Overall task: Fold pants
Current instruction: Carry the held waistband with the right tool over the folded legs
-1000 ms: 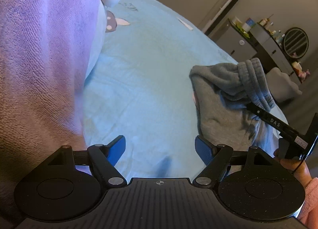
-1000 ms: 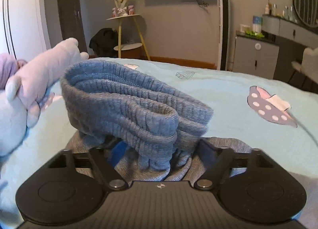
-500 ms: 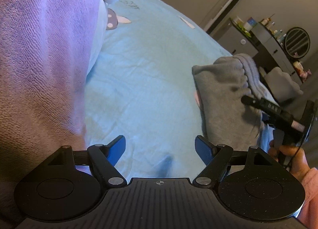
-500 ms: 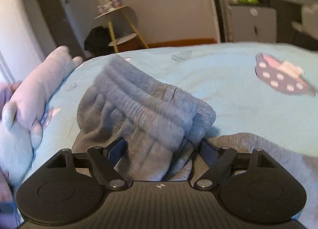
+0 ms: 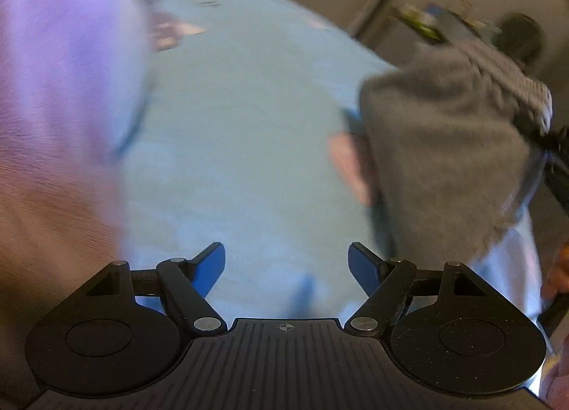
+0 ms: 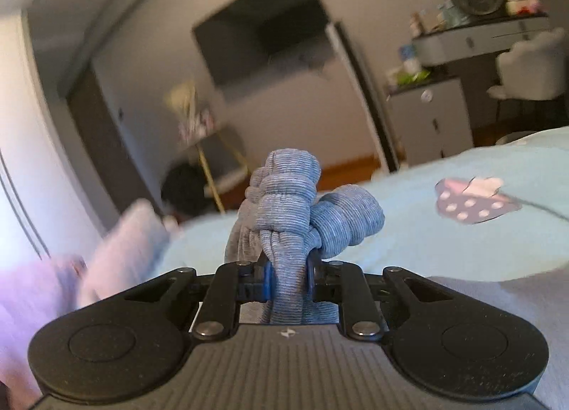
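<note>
Pants (image 6: 284, 217) were clamped at the waistband in the right hand-held gripper (image 6: 286, 276), hanging right of the wide-open, empty left hand-held gripper (image 5: 286, 260).

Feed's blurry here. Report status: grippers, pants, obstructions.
Right gripper shut on pants waistband. Left gripper open, empty, over the bed. Pink blanket close on left.

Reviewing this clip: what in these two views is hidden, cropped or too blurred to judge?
- Left wrist view: motion blur smears the grey pants; fold count unreadable.
- Left wrist view: the right gripper is cut off by the right edge, jaws unseen.
- Right wrist view: the right gripper body hides the pants below the clamped waistband.
- Right wrist view: dresser items are too blurred to identify.
- The left gripper is open, holding nothing.
</note>
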{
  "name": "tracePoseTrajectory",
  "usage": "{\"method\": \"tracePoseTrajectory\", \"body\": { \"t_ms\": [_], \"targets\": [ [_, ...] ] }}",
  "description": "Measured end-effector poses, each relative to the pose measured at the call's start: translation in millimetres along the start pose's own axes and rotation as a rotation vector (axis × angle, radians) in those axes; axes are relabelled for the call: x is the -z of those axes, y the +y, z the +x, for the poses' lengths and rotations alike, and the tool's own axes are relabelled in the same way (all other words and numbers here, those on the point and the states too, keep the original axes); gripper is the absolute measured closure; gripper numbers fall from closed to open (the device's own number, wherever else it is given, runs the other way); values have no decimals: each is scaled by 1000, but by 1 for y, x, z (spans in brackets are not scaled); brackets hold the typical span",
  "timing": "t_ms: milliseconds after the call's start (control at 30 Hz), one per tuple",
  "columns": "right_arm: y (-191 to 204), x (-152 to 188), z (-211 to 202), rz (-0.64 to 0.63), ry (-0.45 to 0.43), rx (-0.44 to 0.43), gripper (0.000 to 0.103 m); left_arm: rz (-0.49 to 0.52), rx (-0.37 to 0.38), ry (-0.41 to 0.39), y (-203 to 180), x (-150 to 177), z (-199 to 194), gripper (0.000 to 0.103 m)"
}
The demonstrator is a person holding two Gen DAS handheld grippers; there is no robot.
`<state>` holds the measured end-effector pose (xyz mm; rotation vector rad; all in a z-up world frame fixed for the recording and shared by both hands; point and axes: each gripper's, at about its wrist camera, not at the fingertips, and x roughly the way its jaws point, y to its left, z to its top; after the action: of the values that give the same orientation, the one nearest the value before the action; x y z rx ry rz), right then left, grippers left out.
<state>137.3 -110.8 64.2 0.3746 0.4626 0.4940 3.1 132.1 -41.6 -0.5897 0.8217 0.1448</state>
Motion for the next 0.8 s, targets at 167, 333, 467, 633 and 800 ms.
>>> {"method": "tracePoseTrajectory", "body": {
  "t_ms": [167, 333, 467, 633, 800],
  "targets": [
    [-13, -4, -89, 107, -161, 100, 85, 237, 132, 30, -67, 30, 1, 18],
    [-66, 27, -137, 122, -161, 356, 74, 342, 209, 108, -111, 48, 32, 17],
    [-134, 60, -141, 374, 32, 434, 56, 359, 205, 173, -119, 64, 48, 18],
    [-177, 73, -146, 550, 15, 367, 30, 431, 164, 145, -127, 72, 46, 18],
    [-214, 88, -116, 716, 43, 297, 22, 410, 152, 141, -144, 76, 49, 18]
  ]
}}
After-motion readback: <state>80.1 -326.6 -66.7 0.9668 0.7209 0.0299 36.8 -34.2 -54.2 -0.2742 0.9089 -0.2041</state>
